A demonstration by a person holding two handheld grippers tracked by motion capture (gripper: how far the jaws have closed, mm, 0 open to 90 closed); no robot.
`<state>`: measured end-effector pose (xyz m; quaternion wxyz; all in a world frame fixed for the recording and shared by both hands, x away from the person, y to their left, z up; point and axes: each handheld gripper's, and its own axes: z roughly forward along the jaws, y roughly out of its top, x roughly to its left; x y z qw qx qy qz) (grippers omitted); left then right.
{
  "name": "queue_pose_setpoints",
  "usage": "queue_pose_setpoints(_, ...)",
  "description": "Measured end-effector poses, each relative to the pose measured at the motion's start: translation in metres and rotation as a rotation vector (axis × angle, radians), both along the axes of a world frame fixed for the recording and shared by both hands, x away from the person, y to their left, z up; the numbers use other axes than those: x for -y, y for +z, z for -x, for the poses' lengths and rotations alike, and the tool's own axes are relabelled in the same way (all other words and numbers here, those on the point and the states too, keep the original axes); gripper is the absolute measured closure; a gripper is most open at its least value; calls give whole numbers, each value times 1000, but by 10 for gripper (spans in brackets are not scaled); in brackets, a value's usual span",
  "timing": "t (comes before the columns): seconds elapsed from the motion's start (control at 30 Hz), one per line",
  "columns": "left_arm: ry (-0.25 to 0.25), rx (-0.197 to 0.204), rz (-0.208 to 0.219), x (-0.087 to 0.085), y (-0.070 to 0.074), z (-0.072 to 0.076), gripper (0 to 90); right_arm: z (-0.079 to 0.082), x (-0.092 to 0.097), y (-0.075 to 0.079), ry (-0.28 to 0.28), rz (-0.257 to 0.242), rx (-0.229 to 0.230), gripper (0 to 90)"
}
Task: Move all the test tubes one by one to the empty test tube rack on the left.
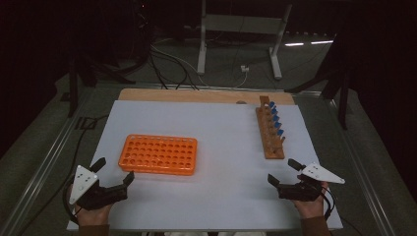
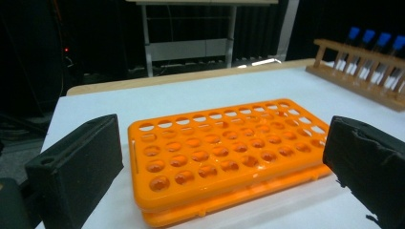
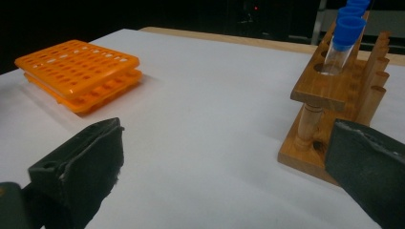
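Observation:
An orange tube rack [image 1: 158, 154] with many empty holes lies left of centre on the white table cover [image 1: 221, 142]. A wooden rack [image 1: 270, 129] holding several blue-capped tubes [image 1: 276, 119] stands at the right. My left gripper [image 1: 113, 170] rests near the front left corner, open, its jaws framing the orange tube rack [image 2: 224, 152] without touching it. My right gripper [image 1: 283, 171] sits near the front right, open and empty, just short of the wooden rack [image 3: 334, 100]. A blue-capped tube [image 3: 340, 43] stands in that rack's nearest filled hole.
A strip of bare wooden tabletop [image 1: 196, 95] shows behind the white cover. Beyond it stand a metal frame [image 1: 241, 34] and cables on a dark floor. A metal rail [image 1: 44, 167] runs along the left side.

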<state>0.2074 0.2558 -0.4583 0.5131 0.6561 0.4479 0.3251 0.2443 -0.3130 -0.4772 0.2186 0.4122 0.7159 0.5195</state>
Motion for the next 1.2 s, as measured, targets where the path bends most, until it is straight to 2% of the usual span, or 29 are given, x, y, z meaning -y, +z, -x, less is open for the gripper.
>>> queue_pose_setpoints(0.07, 9, -2, 10, -2, 0, 0, 8, 1, 1, 1, -3, -1, -1, 0)
queue_pose_setpoints(0.33, 40, 12, 4, -3, 1, 2, 8, -1, 1, 6, -12, 6, -1, 0)
queue_pose_setpoints(0.53, 37, 17, 26, -5, 1, 3, 8, -5, 3, 23, -25, 16, 22, 0)
queue_pose_setpoints(0.63, 37, 16, 25, -5, 0, 3, 8, -11, 3, 31, -30, 40, 30, 1)
queue_pose_setpoints(0.8, 39, 8, 22, -5, -1, 3, 8, -22, 4, 43, -44, 53, 44, 2)
queue_pose_setpoints(0.83, 41, 7, 23, -5, -2, 3, 8, -31, 5, 47, -54, 48, 42, 23)
queue_pose_setpoints(0.93, 44, 5, 20, -5, -2, 3, 8, -37, 6, 50, -67, 38, 50, 44)
queue_pose_setpoints(0.97, 45, 2, 15, -5, -2, 3, 8, -45, 5, 53, -76, 44, 48, 69)
queue_pose_setpoints(1.07, 49, -11, -3, -4, -2, 4, 9, -58, 4, 52, -80, 45, 33, 124)
queue_pose_setpoints(1.2, 55, -11, -4, -3, -2, 4, 9, -77, 6, 44, -102, 33, 3, 182)
